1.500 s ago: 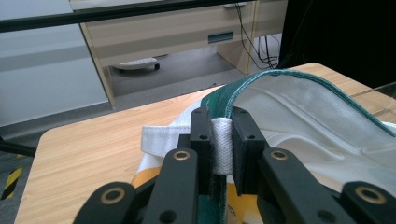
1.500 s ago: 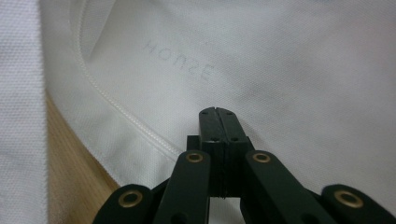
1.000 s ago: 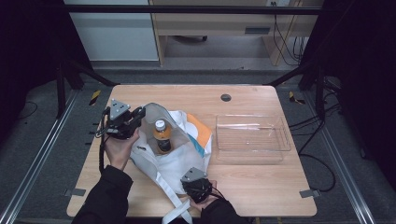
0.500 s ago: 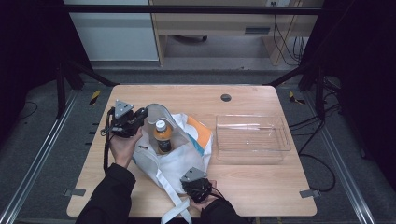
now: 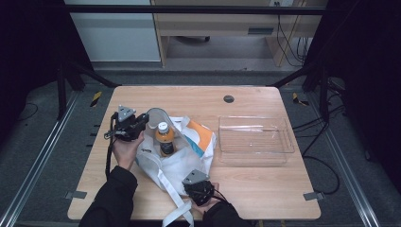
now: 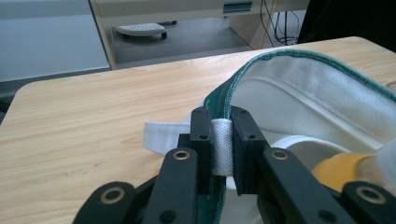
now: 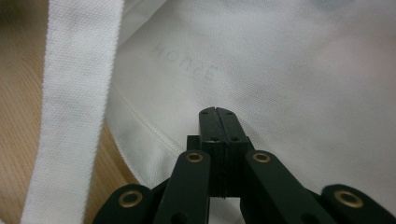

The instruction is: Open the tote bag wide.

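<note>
White bag [image 5: 177, 163] rim clamped in left tool [image 6: 219, 135]; right tool [image 7: 218, 114] closed beside.

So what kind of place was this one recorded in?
Probably a lab or office room set up for recording: a wooden table stands on grey carpet between metal floor rails, with black stands around it and loose cables under a desk behind.

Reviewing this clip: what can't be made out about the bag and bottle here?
- Bottle: label too small in the high view; body hidden by the bag.
- Orange packet: partly covered by cloth.
- Right gripper: jaws together; any pinched cloth not discernible.
- Left gripper: clamps the bag's rim; the strap's end is hidden behind the jaws.
</note>
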Available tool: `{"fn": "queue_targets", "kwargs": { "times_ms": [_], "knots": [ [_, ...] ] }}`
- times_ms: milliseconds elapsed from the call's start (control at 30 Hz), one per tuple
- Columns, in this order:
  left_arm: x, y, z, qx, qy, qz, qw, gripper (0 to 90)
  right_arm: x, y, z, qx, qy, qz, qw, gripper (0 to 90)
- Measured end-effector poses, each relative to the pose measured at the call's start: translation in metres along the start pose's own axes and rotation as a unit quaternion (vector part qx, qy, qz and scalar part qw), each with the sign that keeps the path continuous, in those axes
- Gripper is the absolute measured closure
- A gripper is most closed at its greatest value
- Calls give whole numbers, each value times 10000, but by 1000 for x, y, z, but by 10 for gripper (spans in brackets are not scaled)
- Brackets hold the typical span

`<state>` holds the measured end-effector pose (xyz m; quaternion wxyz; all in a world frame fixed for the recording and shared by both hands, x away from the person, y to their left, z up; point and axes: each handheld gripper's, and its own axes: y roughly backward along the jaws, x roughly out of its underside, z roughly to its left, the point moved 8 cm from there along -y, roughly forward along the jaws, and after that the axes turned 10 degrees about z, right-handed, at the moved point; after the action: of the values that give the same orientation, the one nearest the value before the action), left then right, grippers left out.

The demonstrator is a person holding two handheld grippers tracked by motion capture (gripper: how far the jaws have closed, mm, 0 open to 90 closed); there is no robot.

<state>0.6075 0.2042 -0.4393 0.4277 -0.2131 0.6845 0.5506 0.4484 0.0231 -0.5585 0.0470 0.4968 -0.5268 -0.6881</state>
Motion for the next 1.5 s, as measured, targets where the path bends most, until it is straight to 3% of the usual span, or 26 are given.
{"fn": "queue_targets", "kwargs": {
  "times_ms": [533,700,833,1000,1200,1400,1500],
  "knots": [
    [16,-18,1,10,-90,215,9997,801,-1,-1,1,4,13,-13,10000,900],
    [16,-14,0,-6,-156,237,9996,786,0,0,1,-14,-20,-11,10000,900],
    [16,-5,1,-5,-195,254,9995,724,-1,0,0,-90,-126,13,9999,900],
    [17,15,1,36,-309,153,9994,639,-2,1,-4,86,-121,34,9999,838],
    [29,44,4,53,-444,156,9989,542,-11,16,-11,126,-210,-234,9994,772],
    [41,59,1,146,-452,203,9987,498,-21,33,-19,119,-190,-487,9986,709],
    [47,66,-3,82,-547,239,9982,486,-24,38,-21,125,-187,-570,9981,707]
  ]
}}
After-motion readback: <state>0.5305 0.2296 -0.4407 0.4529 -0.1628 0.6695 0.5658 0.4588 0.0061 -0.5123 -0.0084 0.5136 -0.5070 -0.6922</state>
